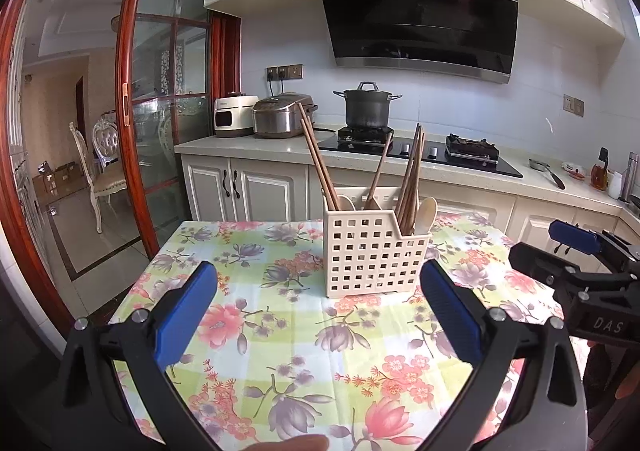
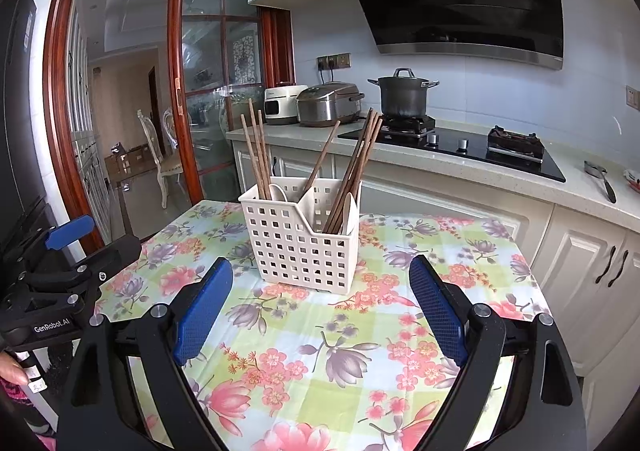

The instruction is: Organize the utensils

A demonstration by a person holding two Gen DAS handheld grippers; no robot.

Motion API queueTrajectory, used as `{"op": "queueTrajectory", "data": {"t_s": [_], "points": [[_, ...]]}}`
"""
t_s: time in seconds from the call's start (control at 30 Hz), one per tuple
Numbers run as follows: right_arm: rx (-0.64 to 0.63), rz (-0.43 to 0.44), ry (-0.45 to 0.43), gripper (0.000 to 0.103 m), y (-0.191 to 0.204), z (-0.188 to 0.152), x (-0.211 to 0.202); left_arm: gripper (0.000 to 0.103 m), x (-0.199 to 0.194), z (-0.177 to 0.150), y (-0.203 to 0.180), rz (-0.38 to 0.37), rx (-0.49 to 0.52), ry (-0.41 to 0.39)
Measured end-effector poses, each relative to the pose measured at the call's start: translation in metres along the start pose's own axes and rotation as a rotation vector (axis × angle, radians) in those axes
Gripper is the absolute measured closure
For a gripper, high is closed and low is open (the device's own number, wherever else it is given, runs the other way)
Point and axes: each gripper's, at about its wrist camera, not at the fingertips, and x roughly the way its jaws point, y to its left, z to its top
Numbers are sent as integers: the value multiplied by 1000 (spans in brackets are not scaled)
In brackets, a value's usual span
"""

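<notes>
Utensil caddy, cream and perforated, upright at centre frame on floral worktop. Wooden chopsticks and pale spoons leaning in its compartments. Left tool low in frame, pads apart, empty. Right tool likewise spread wide, gripping nothing.

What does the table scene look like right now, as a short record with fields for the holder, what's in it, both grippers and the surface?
holder: cream grid basket, upright on the table, with compartments
contents: brown chopsticks leaning in bunches, pale spoons among them
left gripper: open, empty, short of the basket
right gripper: open, empty, short of the basket
surface: floral tablecloth, nothing else lying on it
</notes>
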Motion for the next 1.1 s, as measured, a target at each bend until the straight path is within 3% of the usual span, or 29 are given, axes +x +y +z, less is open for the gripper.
{"op": "queueTrajectory", "data": {"t_s": [1.1], "points": [[-7, 6, -9, 19, 2, 1, -5, 5, -2, 0, 0, -8, -10, 6]]}}
